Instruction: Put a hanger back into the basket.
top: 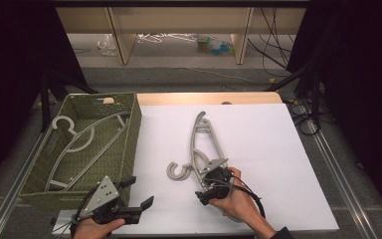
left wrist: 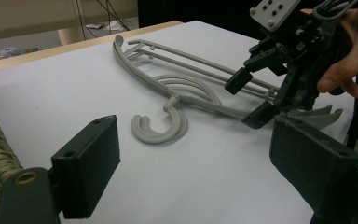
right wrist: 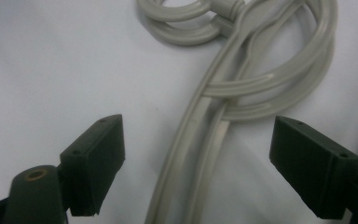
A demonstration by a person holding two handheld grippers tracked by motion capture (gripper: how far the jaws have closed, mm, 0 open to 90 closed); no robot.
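Looking into the green woven basket (top: 132, 130) at our left, we see one grey hanger (top: 82, 144) lying inside. Our right gripper (top: 210, 185) covers part of the hanger on the white sheet (top: 201, 139); its jaws stand wide, straddling the arms (right wrist: 200, 140) untouched. Our left gripper (top: 137, 194) hovers wide open, well apart.
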